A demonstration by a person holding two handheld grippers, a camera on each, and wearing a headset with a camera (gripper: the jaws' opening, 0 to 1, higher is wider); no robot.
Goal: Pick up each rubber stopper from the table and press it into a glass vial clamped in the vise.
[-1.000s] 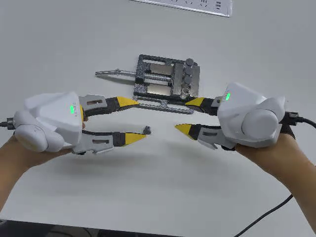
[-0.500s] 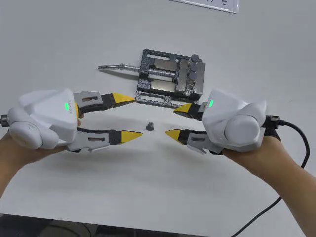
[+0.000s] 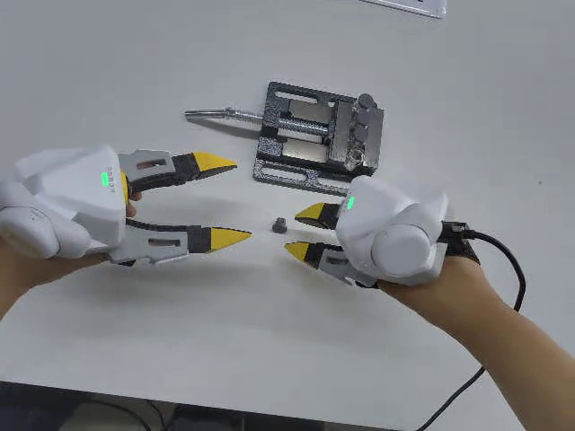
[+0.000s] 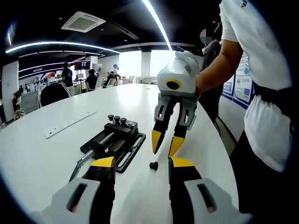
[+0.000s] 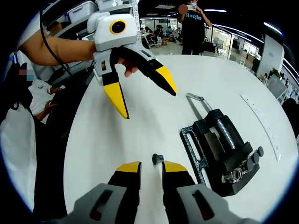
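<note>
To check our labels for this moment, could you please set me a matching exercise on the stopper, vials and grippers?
1 rubber stopper
2 glass vials
3 left gripper
4 right gripper

a clamped in the vise
b jaws spread wide
c loose on the table
d jaws open narrower, tips by the stopper

Pairs: 1-c, 2-a, 3-b, 4-d

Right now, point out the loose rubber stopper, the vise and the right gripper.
rubber stopper (image 3: 279,225), head view, on its dark top.
vise (image 3: 292,172), head view, on its near base rail.
right gripper (image 3: 296,233), head view, midway between its yellow fingertips.
</note>
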